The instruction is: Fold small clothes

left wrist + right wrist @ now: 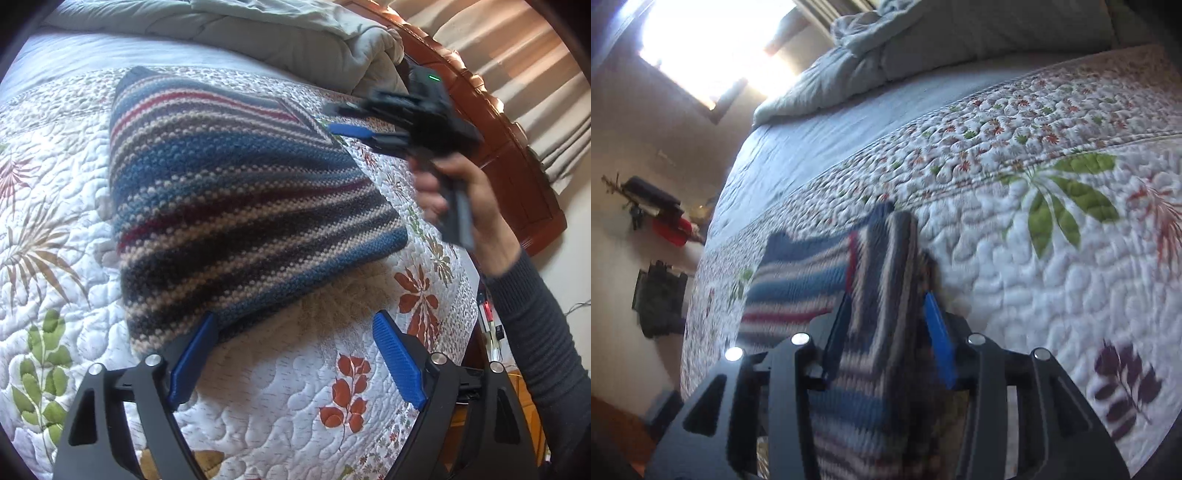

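the quilted floral bedspread (277,387) carries the striped knit sweater (236,206), thick and nubbly, already folded into a compact block; judging by that, little folding is left. the left gripper (295,354) hangs spread wide and empty just beside its near edge. the right gripper (886,339) straddles a folded edge, pads apparently loosened.

A striped sweater (236,206) lay folded on the quilt (55,240); the left hand-held gripper (295,354) hovered wide open at its near edge.
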Tool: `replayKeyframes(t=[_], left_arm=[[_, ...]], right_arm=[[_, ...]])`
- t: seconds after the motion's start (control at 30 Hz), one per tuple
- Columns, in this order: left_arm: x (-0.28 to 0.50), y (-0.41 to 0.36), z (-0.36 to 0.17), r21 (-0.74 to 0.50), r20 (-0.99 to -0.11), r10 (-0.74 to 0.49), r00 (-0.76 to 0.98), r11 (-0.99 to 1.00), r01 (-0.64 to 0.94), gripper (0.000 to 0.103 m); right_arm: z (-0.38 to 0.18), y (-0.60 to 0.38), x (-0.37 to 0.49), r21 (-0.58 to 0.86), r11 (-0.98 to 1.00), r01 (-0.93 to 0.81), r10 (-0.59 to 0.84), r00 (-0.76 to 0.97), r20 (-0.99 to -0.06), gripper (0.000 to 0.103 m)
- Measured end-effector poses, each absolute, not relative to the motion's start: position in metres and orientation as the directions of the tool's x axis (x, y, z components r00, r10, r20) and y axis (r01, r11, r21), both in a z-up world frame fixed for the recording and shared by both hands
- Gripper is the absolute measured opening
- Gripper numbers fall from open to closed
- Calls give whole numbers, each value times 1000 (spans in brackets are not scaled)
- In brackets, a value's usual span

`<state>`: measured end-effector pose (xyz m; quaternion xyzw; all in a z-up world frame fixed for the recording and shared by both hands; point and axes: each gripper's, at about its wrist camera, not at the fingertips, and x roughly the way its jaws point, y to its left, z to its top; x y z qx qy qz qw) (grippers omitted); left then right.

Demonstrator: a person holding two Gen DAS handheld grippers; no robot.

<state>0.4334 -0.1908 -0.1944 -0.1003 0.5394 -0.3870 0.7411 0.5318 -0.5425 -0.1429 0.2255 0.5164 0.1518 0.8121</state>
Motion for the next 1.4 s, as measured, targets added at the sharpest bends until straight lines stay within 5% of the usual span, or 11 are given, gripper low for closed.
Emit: replayKeyframes(t=[0.3, 0.6, 0.9, 1.3, 1.4], left_arm=[[431, -192, -203, -557, -764, -638, 99, 729, 398, 86], [392, -200, -157, -221, -839, -418, 349, 847, 484, 87], [372, -203, -129, -90, -795, -371, 481, 855, 511, 87], [372, -177, -122, -98, -799, -356, 484, 872, 480, 87], [384, -157, -127, -211, -808, -414, 419, 867, 451, 87]], right_arm=[[-177, -526, 499, 448, 894, 17, 413, 357, -838, 31], [-114, -513, 433, 477, 873, -104, 466, 471, -749, 30], [-167, -508, 422, 450, 892, -30, 427, 378, -821, 24], [-148, -500, 397, 466, 884, -17, 432, 410, -803, 34], [-154, -501, 392, 482, 876, -3, 443, 398, -803, 43]])
